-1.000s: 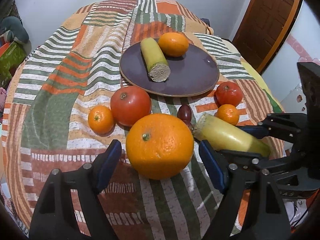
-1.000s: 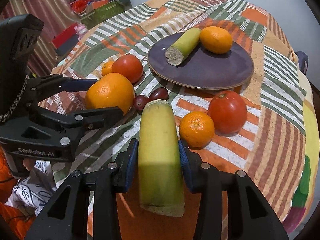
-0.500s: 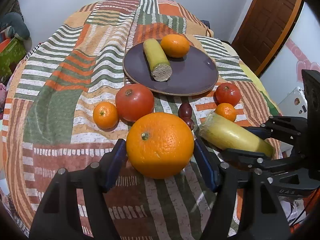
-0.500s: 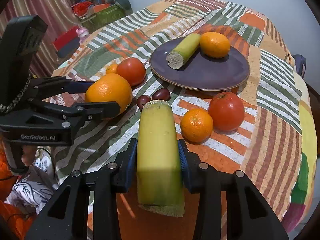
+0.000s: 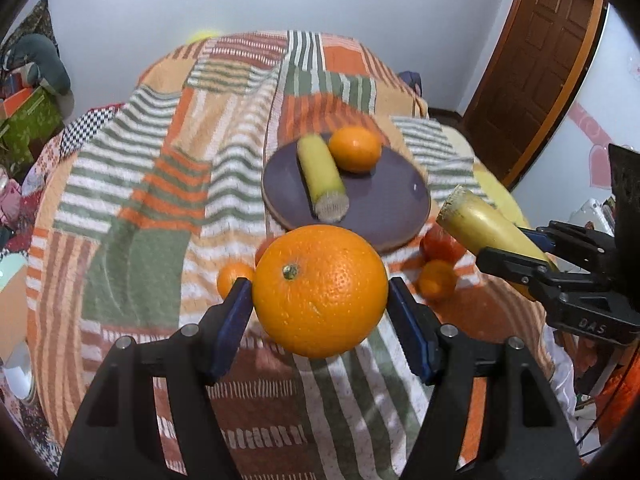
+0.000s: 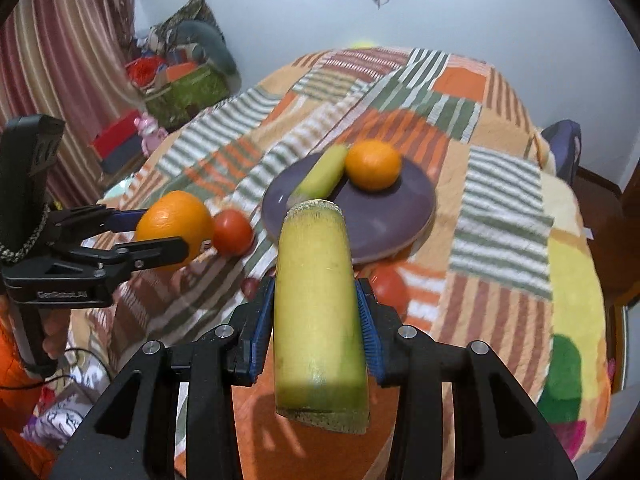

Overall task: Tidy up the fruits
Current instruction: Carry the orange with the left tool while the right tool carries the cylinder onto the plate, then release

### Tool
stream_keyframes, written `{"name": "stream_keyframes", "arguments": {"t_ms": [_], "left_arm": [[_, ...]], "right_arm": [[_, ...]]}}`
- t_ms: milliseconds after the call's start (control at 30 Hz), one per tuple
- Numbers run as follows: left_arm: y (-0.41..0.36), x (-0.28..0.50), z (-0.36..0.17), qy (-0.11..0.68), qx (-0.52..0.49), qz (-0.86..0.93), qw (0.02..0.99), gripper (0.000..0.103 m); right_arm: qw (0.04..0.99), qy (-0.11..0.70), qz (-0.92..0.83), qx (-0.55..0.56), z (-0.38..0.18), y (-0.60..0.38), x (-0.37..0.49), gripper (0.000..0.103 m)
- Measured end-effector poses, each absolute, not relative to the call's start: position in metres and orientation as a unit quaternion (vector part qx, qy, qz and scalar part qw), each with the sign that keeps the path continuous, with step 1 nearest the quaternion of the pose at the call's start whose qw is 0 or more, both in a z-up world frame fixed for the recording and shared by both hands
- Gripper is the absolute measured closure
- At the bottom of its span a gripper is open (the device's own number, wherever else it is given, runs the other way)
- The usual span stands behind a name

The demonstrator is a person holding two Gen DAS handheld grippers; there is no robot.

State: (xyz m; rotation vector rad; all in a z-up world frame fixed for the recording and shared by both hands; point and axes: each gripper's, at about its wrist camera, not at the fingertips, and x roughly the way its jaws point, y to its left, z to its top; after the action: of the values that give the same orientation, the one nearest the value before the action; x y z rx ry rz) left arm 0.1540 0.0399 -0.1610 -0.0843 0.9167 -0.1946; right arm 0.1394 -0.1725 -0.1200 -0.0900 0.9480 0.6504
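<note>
My left gripper (image 5: 320, 312) is shut on a big orange (image 5: 320, 290), lifted above the patchwork cloth; the same big orange (image 6: 175, 226) shows at the left of the right wrist view. My right gripper (image 6: 316, 328) is shut on a yellow-green cut stalk piece (image 6: 318, 308), also off the table, and that stalk piece (image 5: 486, 232) shows at the right of the left wrist view. Beyond both lies a purple plate (image 5: 384, 208) holding another stalk piece (image 5: 322, 178) and an orange (image 5: 354, 149).
On the cloth near the plate (image 6: 416, 204) lie a tomato (image 6: 232, 232), a second tomato (image 6: 390, 286), a small mandarin (image 5: 436, 283), another mandarin (image 5: 232, 278) and a dark plum (image 6: 250, 288). A wooden door (image 5: 536, 68) stands right; boxes and clutter (image 6: 184, 80) lie beside the bed.
The left jaws closed on the big orange. Both grippers rose off the cloth with their fruit, so the plate and the loose fruit now sit lower and farther away.
</note>
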Motion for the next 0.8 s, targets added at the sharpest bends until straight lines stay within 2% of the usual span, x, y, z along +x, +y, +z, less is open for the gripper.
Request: {"name": "stream_keyframes", "arguments": {"t_ms": [367,800], "left_arm": [[0.040,0.189,-0.136,0.414,-0.019,-0.085,0.906,0.035],[0.046,0.255,-0.163,0.446,-0.014,-0.079,0.891,0.035]], "right_arm": [[0.854,0.424,0.299,-0.036,-0.110,-0.171,0.174,0.067],[0.844,0.431,0.317,-0.042,-0.126,-0.147,0.223,0.067]]}}
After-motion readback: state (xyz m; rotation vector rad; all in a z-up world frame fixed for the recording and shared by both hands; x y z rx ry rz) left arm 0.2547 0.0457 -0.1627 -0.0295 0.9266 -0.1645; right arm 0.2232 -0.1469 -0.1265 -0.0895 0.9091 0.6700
